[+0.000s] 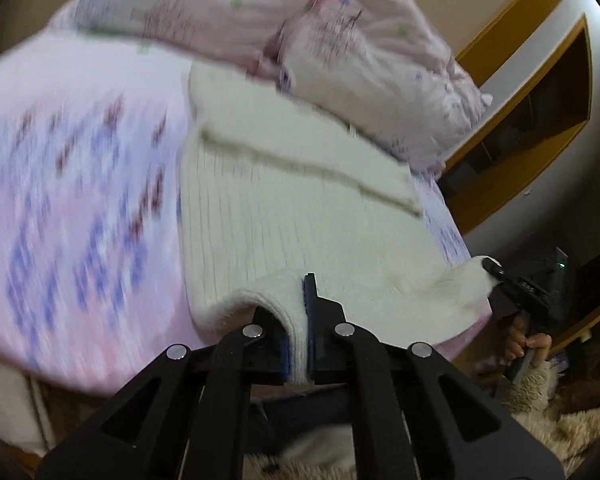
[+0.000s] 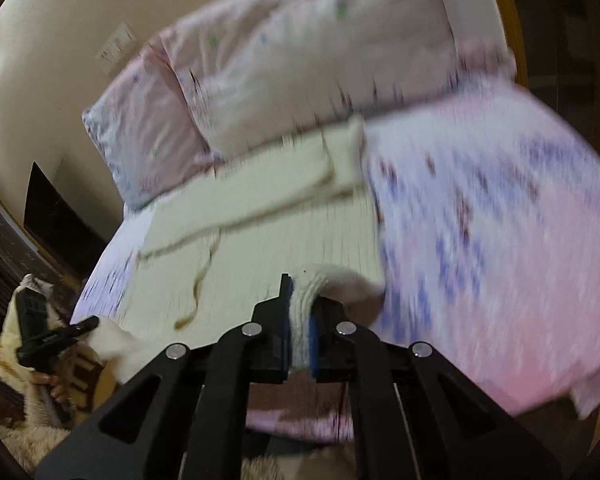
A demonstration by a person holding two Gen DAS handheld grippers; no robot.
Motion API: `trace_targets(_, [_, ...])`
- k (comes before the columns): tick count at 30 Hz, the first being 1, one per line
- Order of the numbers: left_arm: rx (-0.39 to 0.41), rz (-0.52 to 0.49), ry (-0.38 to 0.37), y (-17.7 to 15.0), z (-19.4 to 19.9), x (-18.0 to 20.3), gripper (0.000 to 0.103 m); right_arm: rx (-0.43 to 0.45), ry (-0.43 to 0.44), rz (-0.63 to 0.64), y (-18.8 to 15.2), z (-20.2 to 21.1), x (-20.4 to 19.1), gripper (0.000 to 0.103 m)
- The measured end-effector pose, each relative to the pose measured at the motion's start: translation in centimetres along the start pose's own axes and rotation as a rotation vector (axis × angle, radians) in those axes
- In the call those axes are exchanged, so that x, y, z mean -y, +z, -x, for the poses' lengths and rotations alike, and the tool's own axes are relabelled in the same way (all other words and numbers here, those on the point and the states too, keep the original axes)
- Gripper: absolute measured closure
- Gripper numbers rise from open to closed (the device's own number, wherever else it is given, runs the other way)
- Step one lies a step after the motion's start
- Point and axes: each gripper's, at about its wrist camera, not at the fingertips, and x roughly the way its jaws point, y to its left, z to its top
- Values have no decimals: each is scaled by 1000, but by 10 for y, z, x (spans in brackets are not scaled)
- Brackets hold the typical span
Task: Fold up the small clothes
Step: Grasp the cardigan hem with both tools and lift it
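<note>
A cream ribbed knit garment (image 1: pixel 284 216) lies spread on the bed, its sleeves folded across the far part. My left gripper (image 1: pixel 298 320) is shut on its near hem at one corner. My right gripper (image 2: pixel 300 320) is shut on the near hem at the other corner. The garment also shows in the right wrist view (image 2: pixel 284 232). Each gripper shows in the other's view, pinching a hem corner: the right one (image 1: pixel 496 270) at the right, the left one (image 2: pixel 88 324) at the left. Both views are motion-blurred.
The bed has a pink sheet with purple flowers (image 1: pixel 72 208). Two pink pillows (image 2: pixel 300 60) lie beyond the garment. A wooden headboard shelf (image 1: pixel 540 112) stands to the side. A fluffy beige rug (image 1: pixel 548 408) covers the floor below the bed edge.
</note>
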Motion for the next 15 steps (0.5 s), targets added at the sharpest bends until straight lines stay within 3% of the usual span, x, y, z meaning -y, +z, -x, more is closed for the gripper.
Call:
trace_targets(7, [112,-81,83,70,-11,14,98,216,-96,138,56,-8,-36,97])
trace_targets(15, [213,-127,156,150,-42,18,99,332,-202,203,118,-55,-57,97])
